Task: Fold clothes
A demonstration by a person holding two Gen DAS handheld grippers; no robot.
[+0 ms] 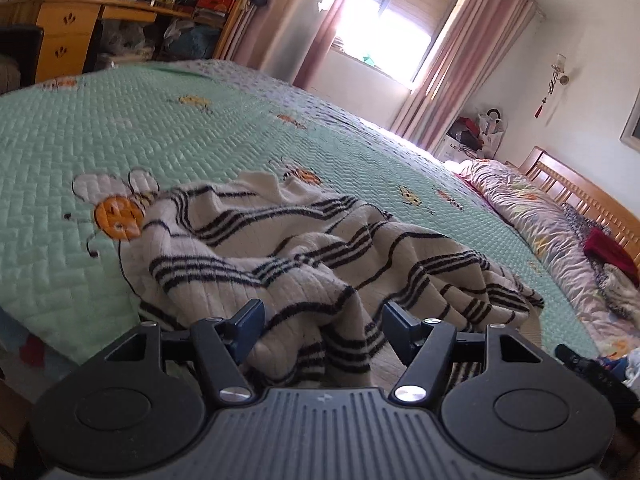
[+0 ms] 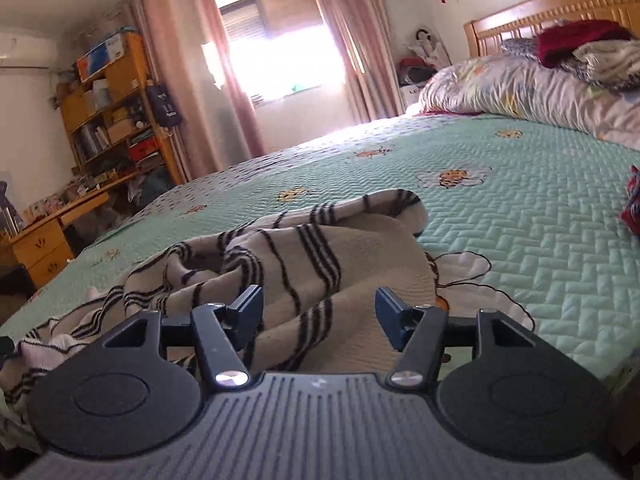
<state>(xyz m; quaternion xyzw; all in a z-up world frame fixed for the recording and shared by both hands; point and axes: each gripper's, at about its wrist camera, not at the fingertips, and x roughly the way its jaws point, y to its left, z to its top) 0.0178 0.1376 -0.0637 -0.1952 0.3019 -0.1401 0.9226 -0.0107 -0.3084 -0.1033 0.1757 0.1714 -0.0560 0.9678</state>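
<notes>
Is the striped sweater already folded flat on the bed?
No, in the left wrist view the striped sweater lies crumpled in loose ridges on the green quilt.

Striped sweater's (image 1: 312,248) near edge hidden behind gripper body (both views)

The rumpled striped sweater (image 1: 304,256) heaps up right ahead at twelve o'clock, blocking a low pass. Bare green bedspread (image 1: 120,132) lies open from nine to eleven o'clock. At two o'clock the bunched duvet (image 1: 532,216) and wooden headboard (image 1: 592,196) close off that side.
</notes>
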